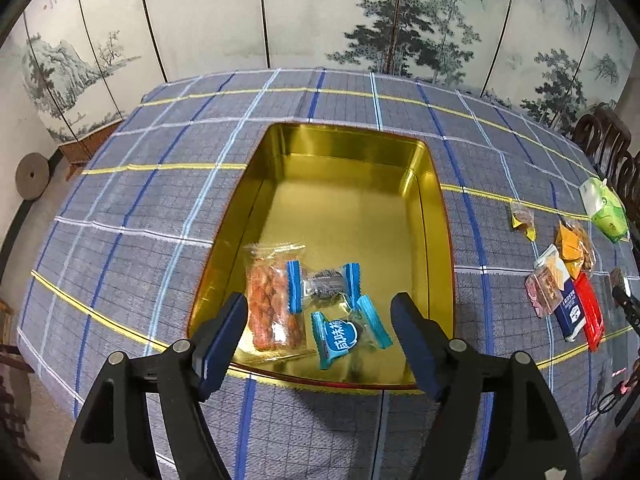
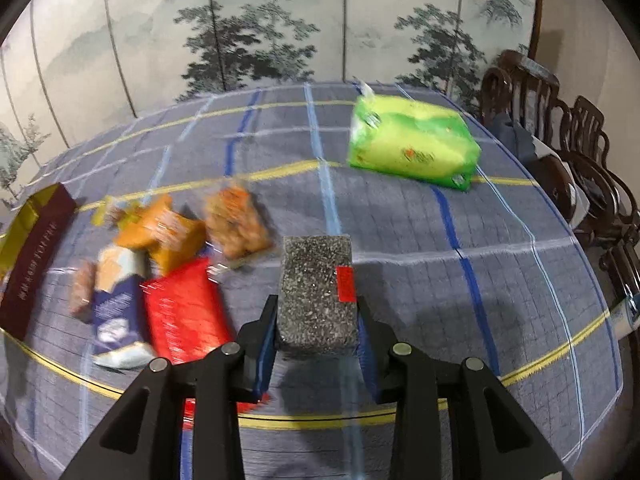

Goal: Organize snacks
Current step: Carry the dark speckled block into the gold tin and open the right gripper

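Jaws of right gripper (image 2: 318,320) tight around dark speckled sesame bar (image 2: 316,292) with red sticker; left gripper (image 1: 320,320) jaws wide, empty

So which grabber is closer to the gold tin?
Left. The left gripper hovers open over the gold tin's near end; the right gripper, holding a dark speckled bar, is off beside it.

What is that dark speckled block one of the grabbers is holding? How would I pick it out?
Start from the plaid tablecloth and find the right gripper near its front edge. Clamped between the fingers is the speckled bar, to the right of the loose snack pile. Unlike the colourful packets nearby, it is a black-and-white speckled slab with one small red sticker.
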`<state>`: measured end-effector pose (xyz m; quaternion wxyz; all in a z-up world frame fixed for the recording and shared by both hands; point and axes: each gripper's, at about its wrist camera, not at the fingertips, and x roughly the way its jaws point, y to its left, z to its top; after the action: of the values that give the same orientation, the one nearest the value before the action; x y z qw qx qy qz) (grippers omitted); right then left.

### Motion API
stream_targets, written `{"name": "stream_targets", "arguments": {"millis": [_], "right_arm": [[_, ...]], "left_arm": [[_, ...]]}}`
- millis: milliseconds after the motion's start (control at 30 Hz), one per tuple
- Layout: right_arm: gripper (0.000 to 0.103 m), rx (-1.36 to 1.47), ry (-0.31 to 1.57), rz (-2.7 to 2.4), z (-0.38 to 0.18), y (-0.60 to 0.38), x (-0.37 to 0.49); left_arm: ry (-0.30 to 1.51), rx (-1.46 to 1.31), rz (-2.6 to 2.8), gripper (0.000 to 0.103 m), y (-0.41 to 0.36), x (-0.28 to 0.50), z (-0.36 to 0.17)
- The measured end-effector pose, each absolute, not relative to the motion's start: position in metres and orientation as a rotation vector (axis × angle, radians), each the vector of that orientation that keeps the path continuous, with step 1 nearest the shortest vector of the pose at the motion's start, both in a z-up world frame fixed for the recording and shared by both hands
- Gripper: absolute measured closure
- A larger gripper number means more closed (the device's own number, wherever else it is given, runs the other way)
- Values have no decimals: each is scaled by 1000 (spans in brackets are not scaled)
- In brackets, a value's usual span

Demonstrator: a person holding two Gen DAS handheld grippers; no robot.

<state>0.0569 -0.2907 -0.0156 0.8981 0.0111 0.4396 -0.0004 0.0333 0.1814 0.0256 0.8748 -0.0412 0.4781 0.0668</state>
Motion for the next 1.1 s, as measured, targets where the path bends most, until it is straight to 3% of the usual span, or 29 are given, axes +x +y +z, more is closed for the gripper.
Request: {"name": "stream_targets", "arguments": {"millis": [367, 800, 1100], "right_arm": [[68, -47, 849, 290, 21, -169, 61], [68, -168, 824, 592, 27, -10, 54], [68, -240, 835, 657, 19, 43, 51]], "left_arm": [[941, -130, 219, 29, 210, 10, 48], [964, -211, 353, 29, 260, -16, 40], [996, -258, 437, 29, 287, -37, 30]]}}
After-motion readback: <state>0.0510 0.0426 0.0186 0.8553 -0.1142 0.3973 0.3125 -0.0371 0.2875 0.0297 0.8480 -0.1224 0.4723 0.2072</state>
